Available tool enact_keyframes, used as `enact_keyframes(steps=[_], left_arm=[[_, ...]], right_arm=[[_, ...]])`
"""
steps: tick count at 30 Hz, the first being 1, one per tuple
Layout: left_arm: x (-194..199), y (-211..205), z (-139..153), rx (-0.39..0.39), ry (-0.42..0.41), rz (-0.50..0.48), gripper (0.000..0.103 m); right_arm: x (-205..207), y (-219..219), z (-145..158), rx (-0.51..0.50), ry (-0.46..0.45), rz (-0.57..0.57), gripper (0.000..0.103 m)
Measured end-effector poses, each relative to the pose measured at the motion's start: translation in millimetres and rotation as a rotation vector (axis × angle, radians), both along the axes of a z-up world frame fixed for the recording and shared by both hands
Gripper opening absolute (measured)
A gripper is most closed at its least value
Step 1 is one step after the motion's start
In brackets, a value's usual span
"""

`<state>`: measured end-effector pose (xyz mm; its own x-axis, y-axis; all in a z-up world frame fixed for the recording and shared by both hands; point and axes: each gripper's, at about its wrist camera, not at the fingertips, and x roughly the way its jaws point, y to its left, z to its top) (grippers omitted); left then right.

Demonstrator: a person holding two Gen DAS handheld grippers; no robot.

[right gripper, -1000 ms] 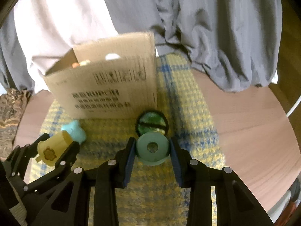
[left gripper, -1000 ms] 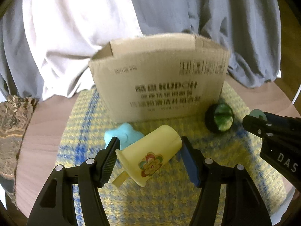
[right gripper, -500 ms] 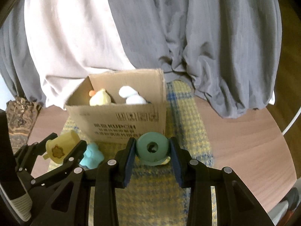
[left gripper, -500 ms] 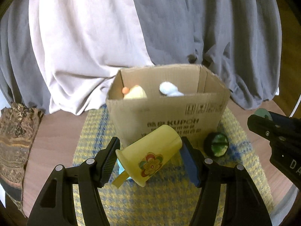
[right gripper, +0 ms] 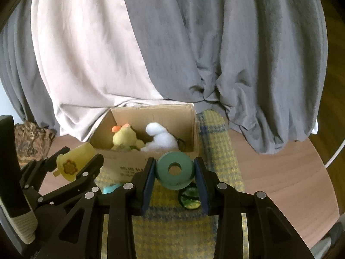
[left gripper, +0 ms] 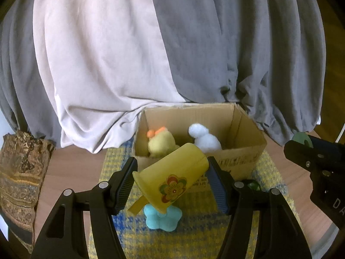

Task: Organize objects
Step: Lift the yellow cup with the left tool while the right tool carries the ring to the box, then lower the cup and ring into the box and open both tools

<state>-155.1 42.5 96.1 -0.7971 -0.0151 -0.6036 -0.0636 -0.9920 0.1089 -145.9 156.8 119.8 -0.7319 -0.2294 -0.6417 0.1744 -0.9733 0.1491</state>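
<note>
Box (right gripper: 151, 161) sits at 12 o'clock on the checked mat (right gripper: 215, 142), already holding a yellow plush duck (right gripper: 125, 139) and a white plush toy (right gripper: 160, 140). Left tongs (left gripper: 171, 180) are clamped on a yellow cup (left gripper: 172, 179), right tongs (right gripper: 174, 173) on a teal ring (right gripper: 174, 170); both are raised short of the box. Left on the mat: a blue flower piece (left gripper: 162, 219) and a dark green ball (right gripper: 189, 198). Judged roughly half done.

yellow flower-print cup (left gripper: 172, 179), teal ring (right gripper: 174, 170), yellow-blue check mat (right gripper: 217, 149)
</note>
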Motion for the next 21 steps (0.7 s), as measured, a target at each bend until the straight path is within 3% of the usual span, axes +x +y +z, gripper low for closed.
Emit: enact_keyframes(steps=[21], left_arm=[[-55,-16,6,0.04,0.001,0.011,0.064]], right_arm=[[-46,-12,9,-0.008,0.005,0.006,0.036]])
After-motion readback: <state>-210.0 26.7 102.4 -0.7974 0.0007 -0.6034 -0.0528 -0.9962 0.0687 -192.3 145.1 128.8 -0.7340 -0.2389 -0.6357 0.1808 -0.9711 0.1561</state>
